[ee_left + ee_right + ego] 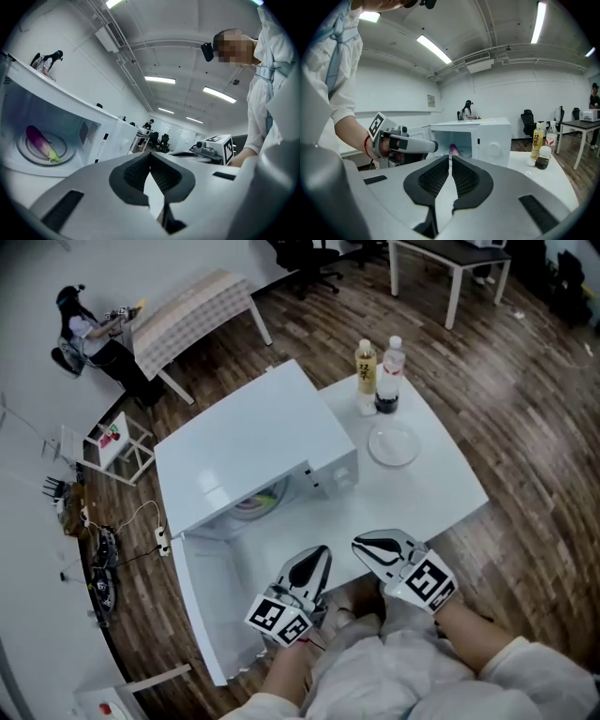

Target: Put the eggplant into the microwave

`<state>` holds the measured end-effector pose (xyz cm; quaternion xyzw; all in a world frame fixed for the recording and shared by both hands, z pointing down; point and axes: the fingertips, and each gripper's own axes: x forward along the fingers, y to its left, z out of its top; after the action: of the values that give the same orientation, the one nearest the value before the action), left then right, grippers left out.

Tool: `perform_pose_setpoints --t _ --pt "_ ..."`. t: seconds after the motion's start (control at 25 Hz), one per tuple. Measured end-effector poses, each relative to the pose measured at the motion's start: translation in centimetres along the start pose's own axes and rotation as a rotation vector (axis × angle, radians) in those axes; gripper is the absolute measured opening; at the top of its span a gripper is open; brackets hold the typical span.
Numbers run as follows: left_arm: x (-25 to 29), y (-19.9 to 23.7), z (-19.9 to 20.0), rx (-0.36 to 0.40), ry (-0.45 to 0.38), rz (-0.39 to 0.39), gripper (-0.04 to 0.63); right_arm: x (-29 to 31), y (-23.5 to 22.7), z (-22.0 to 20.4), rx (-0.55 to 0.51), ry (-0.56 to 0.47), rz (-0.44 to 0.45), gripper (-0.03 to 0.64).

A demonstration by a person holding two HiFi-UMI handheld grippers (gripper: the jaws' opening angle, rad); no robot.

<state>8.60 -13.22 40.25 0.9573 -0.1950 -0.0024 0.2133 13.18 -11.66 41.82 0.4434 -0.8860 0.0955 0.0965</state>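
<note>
The purple eggplant (40, 142) lies on the glass turntable (28, 152) inside the white microwave (253, 442), whose door (202, 601) hangs open toward me at the lower left. In the right gripper view the eggplant (453, 149) shows as a small purple shape in the lit cavity. My left gripper (322, 552) hovers in front of the opening, jaws shut and empty. My right gripper (361, 543) is beside it over the table's near edge, also shut with nothing between its pads. Both grippers are outside the microwave and apart from the eggplant.
On the white table (441, 493), right of the microwave, stand a yellow drink bottle (365, 367), a clear water bottle (391, 371), a small dark jar (385, 404) and a white plate (393, 445). A cloth-covered table (187, 320) stands behind, and a person (89, 334) at far left.
</note>
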Motion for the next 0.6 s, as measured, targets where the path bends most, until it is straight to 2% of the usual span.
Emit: perform_pose_setpoints --t 0.32,0.6 --pt "2.0 -2.0 -0.7 0.000 0.041 -0.065 0.002 -2.6 -0.6 -0.1 0.038 -0.022 -0.038 0.043" --pt "2.3 -2.1 -0.8 0.000 0.054 -0.079 0.002 -2.7 -1.1 -0.1 0.061 -0.031 -0.060 0.043"
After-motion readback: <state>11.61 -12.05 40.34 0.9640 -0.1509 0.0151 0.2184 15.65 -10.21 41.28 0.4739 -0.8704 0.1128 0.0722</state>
